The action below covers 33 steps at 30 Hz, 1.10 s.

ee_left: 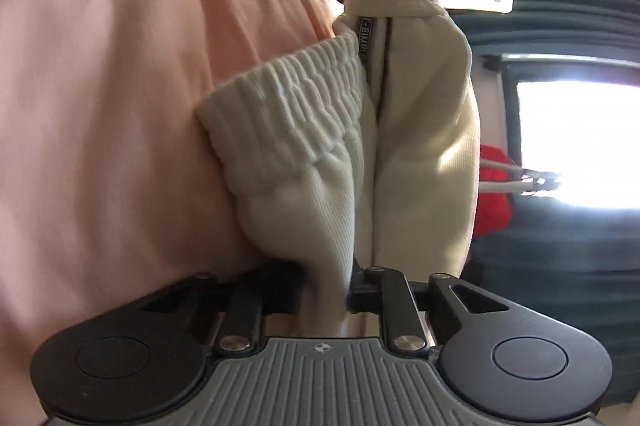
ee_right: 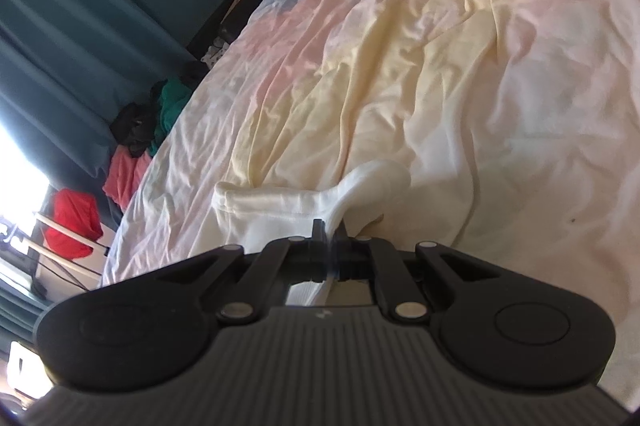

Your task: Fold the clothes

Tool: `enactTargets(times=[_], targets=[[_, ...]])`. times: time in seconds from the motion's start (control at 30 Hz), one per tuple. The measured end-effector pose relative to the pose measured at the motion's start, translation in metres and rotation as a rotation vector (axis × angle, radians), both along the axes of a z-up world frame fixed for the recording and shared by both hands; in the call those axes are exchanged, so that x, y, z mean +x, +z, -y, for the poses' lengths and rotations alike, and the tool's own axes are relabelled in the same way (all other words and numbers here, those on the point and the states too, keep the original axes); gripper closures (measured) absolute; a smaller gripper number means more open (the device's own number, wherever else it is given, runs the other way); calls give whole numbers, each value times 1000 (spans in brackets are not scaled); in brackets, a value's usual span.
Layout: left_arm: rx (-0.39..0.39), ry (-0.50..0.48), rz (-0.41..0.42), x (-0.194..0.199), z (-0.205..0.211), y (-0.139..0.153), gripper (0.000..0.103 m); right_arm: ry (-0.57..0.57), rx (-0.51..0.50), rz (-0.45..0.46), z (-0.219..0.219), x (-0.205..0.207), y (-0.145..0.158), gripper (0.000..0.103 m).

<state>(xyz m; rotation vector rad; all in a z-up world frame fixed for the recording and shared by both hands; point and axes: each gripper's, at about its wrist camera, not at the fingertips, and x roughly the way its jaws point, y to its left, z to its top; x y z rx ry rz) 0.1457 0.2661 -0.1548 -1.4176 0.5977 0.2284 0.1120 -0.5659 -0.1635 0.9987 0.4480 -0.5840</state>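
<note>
Both grippers pinching the cream garment, held up over the bed

Left gripper (ee_left: pixel 326 290) and right gripper (ee_right: pixel 330 246) are each clamped on the cream garment (ee_left: pixel 320 146); thin bites, so the heavy knit might slip out onto the bed (ee_right: pixel 400 66).

Tongs (ee_right: pixel 329 231) clamped on cream garment (ee_right: pixel 280 210)

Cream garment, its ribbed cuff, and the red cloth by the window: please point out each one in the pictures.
Cream garment (ee_left: pixel 424 162): left wrist view, on the smooth body panel.
Ribbed cuff (ee_left: pixel 296 106): left wrist view, middle of the ribbing.
Red cloth (ee_right: pixel 74 222): right wrist view, centre of the hanging fabric.
</note>
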Motion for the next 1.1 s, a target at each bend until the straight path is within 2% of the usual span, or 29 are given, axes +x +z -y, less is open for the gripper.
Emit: enactTargets(times=[0.13, 0.17, 0.3, 0.4, 0.5, 0.6, 0.77, 0.83, 0.9, 0.97, 1.03, 1.1], targets=[[224, -26, 37, -12, -4, 53, 93, -25, -24, -7, 0, -3, 2, 98], [261, -29, 43, -16, -9, 67, 94, -30, -33, -13, 1, -3, 2, 98], [242, -81, 24, -36, -34, 110, 94, -75, -6, 11, 9, -17, 2, 98], [275, -146, -20, -50, -40, 132, 94, -96, 22, 1, 10, -27, 2, 98], [327, -193, -84, -84, -52, 129, 95, -134, 5, -24, 3, -41, 8, 98], [388, -216, -152, -102, -59, 116, 96, -148, -32, -105, -3, -50, 10, 98], [486, -267, -203, -110, -57, 89, 93, -108, 42, -205, 2, -50, -9, 97], [525, -287, -223, -113, -56, 78, 88, -86, 40, -220, 3, -49, -10, 96], [596, -321, -227, -111, -48, 81, 83, -74, 21, -221, 1, -49, -4, 93], [679, -343, -228, -114, -39, 88, 71, -64, -5, -222, -3, -49, 2, 87], [762, -361, -229, -118, -31, 96, 45, -73, -87, -222, -11, -49, 17, 71], [864, -362, -216, -121, -17, 107, 31, -83, -218, -207, -23, -50, 38, 42]])
